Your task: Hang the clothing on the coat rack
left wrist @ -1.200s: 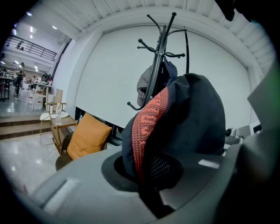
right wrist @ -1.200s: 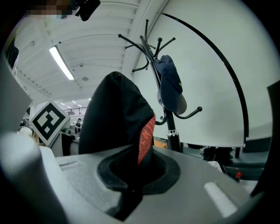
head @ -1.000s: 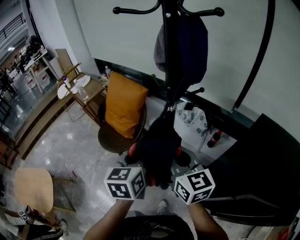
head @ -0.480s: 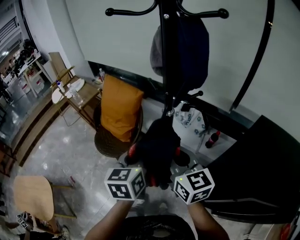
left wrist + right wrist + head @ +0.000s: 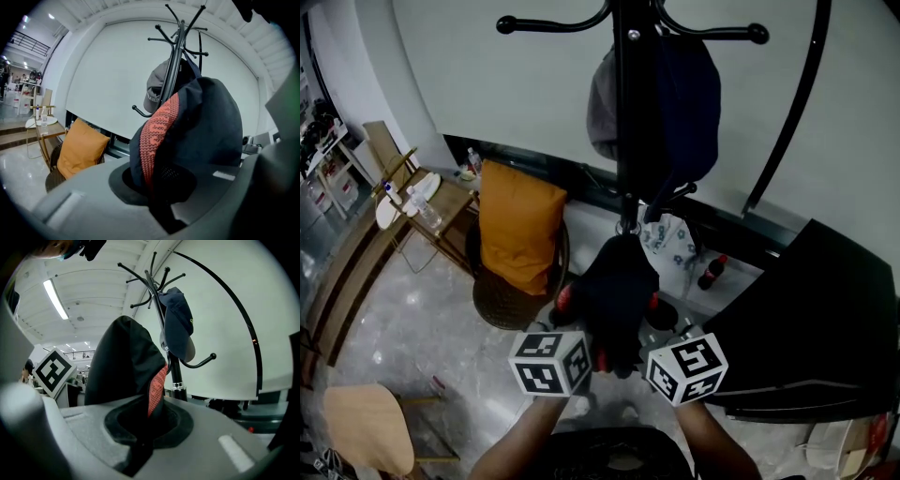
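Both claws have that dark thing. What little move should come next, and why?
Probably raise the garment toward the rack's bare top-left hook. The left gripper and right gripper are both shut on it, and it hangs well below that hook.

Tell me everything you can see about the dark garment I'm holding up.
The garment is black, soft fabric with a red-orange knitted band, bunched into an upright lump. The left hand-held gripper and right hand-held gripper are shut on its lower part, holding it before the coat rack, not yet hung.
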Demonstrator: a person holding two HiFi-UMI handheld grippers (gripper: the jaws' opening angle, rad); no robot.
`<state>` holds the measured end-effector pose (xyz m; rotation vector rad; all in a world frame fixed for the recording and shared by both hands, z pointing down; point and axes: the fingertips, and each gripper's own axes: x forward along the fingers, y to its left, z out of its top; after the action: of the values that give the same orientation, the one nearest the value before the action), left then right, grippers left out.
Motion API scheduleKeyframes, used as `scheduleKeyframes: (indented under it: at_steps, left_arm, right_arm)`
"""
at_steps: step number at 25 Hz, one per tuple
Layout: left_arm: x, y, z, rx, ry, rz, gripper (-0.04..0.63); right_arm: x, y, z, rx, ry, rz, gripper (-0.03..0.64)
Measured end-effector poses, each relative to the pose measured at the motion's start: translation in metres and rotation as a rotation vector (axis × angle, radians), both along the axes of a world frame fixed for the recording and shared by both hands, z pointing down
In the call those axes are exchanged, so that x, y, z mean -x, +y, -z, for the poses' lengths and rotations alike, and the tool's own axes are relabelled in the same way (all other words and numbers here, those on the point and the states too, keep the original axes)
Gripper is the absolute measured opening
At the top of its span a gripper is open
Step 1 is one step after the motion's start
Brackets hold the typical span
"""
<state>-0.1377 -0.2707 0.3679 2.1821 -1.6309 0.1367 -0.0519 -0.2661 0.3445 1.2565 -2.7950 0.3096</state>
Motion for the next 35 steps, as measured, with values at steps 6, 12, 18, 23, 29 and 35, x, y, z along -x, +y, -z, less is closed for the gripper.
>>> scheduleKeyframes:
  at_steps: [6,12,18,23,29,35]
  left_arm:
    - [0.004,-0.017,-0.002,-0.004,0.002,-0.049,0.017]
    - [0.004,-0.033,-0.004,-0.001,0.005,-0.089,0.017]
    - [-0.001,-0.046,-0.008,0.004,0.007,-0.118,0.017]
    - [-0.005,-0.056,-0.011,0.008,0.009,-0.133,0.017]
    - [-0.009,-0.068,-0.015,0.010,0.013,-0.142,0.017]
    - [-0.012,-0.076,-0.016,0.008,0.019,-0.147,0.017]
  right_arm:
    - [0.006,-0.014,-0.002,0.002,-0.004,-0.048,0.025]
    - [0.008,-0.028,-0.005,0.011,-0.003,-0.088,0.025]
    - [0.008,-0.039,-0.009,0.017,0.000,-0.110,0.025]
    - [0.005,-0.048,-0.013,0.023,0.001,-0.123,0.025]
    - [0.003,-0.059,-0.017,0.025,0.000,-0.134,0.025]
    - [0.003,-0.067,-0.019,0.024,0.001,-0.136,0.025]
